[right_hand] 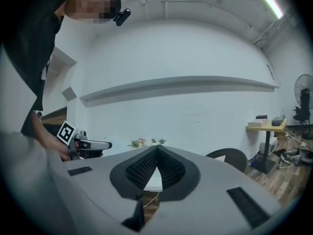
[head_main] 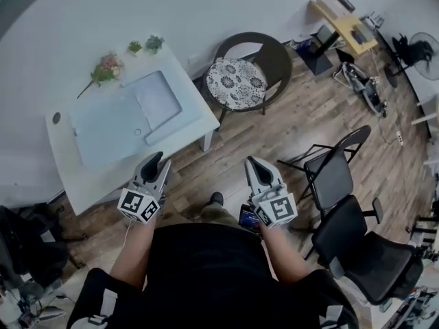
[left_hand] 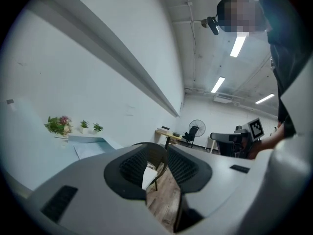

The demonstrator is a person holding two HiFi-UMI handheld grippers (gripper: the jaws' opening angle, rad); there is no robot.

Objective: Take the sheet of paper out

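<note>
Left tongs [head_main: 160, 157] barely parted, right tongs [head_main: 251, 162] pinched together, both empty & short of the desk [head_main: 92, 184] where the sheet of paper [head_main: 159, 99] sits in a blue folder [head_main: 103, 129], far left; tugging w/o pinning folder prob drags both, creasing sheet

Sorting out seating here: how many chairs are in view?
3: a round cushioned chair beside the white table, a black folding chair at right, a black office chair below it. More may hide off-frame.
</note>
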